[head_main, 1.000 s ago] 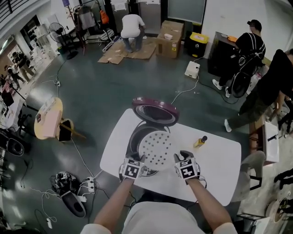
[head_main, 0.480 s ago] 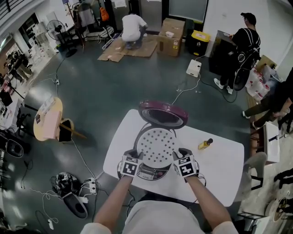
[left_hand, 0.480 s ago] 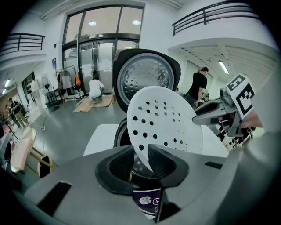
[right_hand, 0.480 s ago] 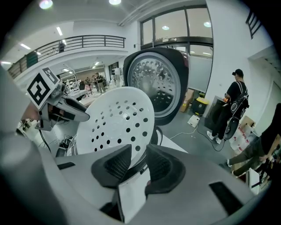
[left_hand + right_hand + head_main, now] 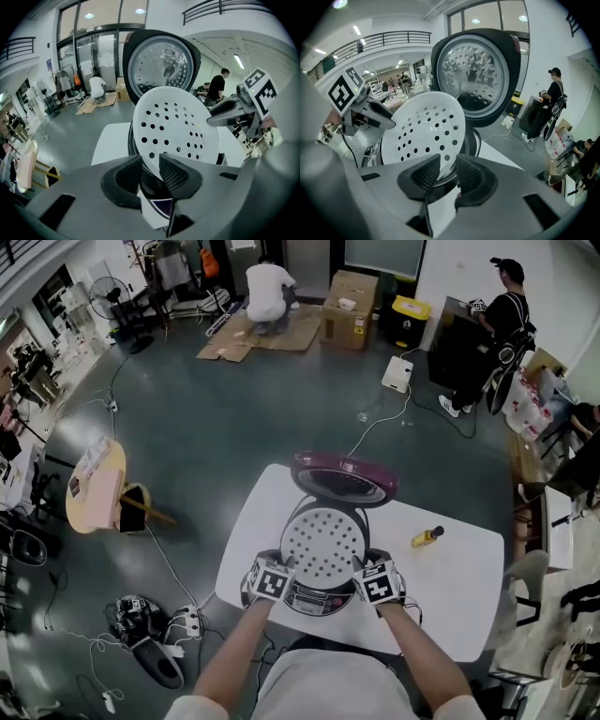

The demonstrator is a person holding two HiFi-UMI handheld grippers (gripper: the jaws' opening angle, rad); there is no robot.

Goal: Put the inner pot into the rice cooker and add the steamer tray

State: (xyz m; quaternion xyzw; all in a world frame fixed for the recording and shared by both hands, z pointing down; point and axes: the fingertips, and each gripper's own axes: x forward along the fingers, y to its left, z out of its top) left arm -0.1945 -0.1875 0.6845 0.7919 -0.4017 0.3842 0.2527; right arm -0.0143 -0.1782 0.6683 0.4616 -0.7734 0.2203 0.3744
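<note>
On the white table [image 5: 450, 587] stands the rice cooker [image 5: 309, 599], its dark red lid [image 5: 342, 476] raised at the far side. The white perforated steamer tray [image 5: 323, 542] hangs over the cooker's opening. It is tilted, with the near edge lower. My left gripper [image 5: 288, 566] is shut on its near-left rim and my right gripper [image 5: 362, 566] on its near-right rim. The left jaws have just been opening slightly, with the rim still between them. The left gripper view shows the tray [image 5: 176, 124] rising from the left gripper [image 5: 150, 159]. The right gripper view shows the tray [image 5: 424, 126] from the right gripper [image 5: 447, 161], with a metal pot rim [image 5: 371, 157] below.
A small yellow bottle [image 5: 427, 537] lies on the table right of the cooker. On the floor to the left are a round wooden stool [image 5: 98, 482] and a tangle of cables [image 5: 141, 624]. People stand and crouch far back, near cardboard boxes [image 5: 347, 306].
Both grippers have carried the tray away from me and lower, from in front of the cooker to over its opening. The grip on the rim looks the same.
</note>
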